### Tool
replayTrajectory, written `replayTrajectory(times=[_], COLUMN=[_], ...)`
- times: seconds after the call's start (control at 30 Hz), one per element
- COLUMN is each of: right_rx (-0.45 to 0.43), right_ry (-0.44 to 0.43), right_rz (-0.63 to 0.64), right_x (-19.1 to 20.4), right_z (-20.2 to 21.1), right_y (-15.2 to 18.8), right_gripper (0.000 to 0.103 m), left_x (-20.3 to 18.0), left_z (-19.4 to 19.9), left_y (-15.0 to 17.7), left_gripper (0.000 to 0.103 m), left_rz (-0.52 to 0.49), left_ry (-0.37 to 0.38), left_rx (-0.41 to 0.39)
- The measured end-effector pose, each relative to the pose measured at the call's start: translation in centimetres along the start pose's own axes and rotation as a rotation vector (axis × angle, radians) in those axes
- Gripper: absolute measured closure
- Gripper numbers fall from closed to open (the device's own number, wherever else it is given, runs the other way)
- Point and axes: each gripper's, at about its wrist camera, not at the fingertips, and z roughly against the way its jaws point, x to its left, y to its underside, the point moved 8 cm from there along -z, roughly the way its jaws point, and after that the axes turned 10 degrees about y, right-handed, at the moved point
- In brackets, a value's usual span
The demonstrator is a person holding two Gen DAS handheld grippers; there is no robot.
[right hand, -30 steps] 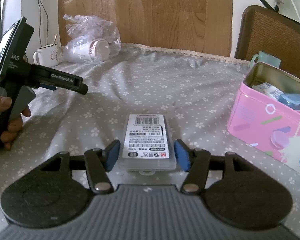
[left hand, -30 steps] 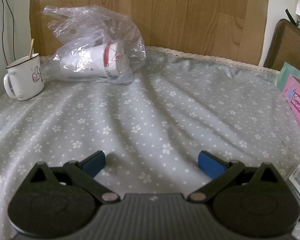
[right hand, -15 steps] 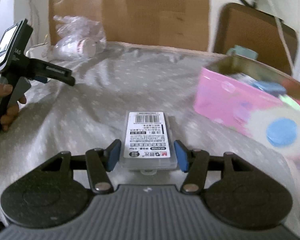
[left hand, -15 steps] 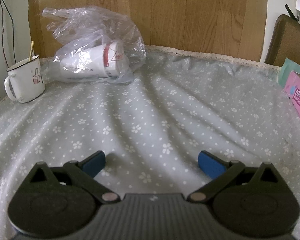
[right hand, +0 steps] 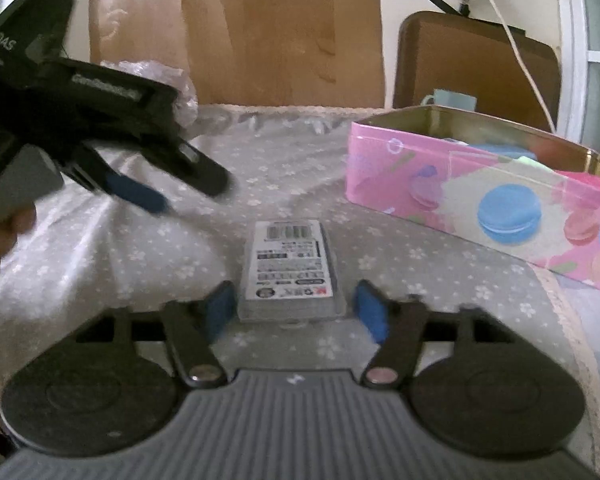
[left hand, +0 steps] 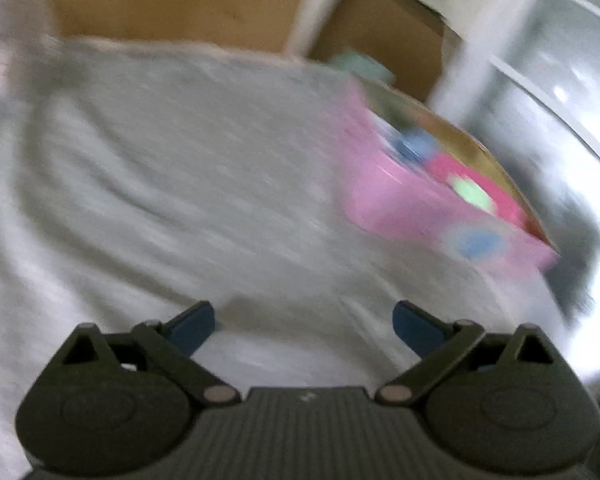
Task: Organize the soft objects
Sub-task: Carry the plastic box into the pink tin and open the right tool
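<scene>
Your left gripper (left hand: 303, 322) swung from the far left corner toward the pink macaron tin box (right hand: 480, 196) at the table's right edge, its empty fingers closing. Your right gripper (right hand: 296, 308) sat apart around the flat labelled packet (right hand: 290, 270), not squeezing.

right tongs (right hand: 296, 306) straddle labelled clear box (right hand: 290, 270), pads apart from it; pink tin (right hand: 440, 184) at desk's right edge.

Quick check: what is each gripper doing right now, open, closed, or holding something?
Left gripper: open, jaws closing, nothing between them.
Right gripper: around the small labelled box; whether the pads press it cannot be told.
</scene>
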Motion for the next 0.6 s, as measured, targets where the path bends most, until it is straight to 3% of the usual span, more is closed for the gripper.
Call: replayTrajectory(times=[0.03,0.1,0.13,0.17,0.2,0.27,0.33,0.47,0.6], right_rx=[0.001,0.001,0.007,0.014,0.014,-0.027,-0.101,-0.261,-0.314], right_ry=[-0.006,-0.043,-0.078,-0.12,-0.155,-0.16,-0.119,0.017,0.137], right_rz=[-0.008,-0.083,-0.144,-0.213,-0.27,-0.301,-0.266,-0.179,-0.165], right_x=[-0.1,-0.9,-1.3,-1.8,-2.2,-2.6,-2.9,-4.5,-8.1], right_z=[0.0,0.1,0.2,0.2,0.3,1.0,2.0,3.4,1.7], right_y=[-0.1,-0.1,-0.2,-0.4,-0.6,-1.4,-2.9,-6.7,-9.5], right_gripper=[0.043,0.043,0.043,0.044,0.044,0.044,0.044,0.044,0.044], left_x=[-0.7,-1.7,-2.1,-2.7,-3.2,-4.1,-5.9,-10.4,-14.2], left_z=[-0.9,-1.7,-2.0,-2.2,-2.6,-3.0,-2.7,-2.2,-4.7], left_y=[0.5,0.8,0.9,0.9,1.0,0.4,-0.9,-5.2,-9.7], left_gripper=[0.008,0.017,0.04,0.051,0.053,0.053,0.053,0.051,0.047], left_rz=[0.007,-0.008,-0.016,-0.013,0.01,0.025,-0.035,-0.164,-0.243], left_ry=[0.024,0.028,0.037,0.063,0.119,0.14,0.139,0.162,0.196], left_rx=[0.031,0.027,0.033,0.037,0.066,0.072,0.045,-0.03,-0.074])
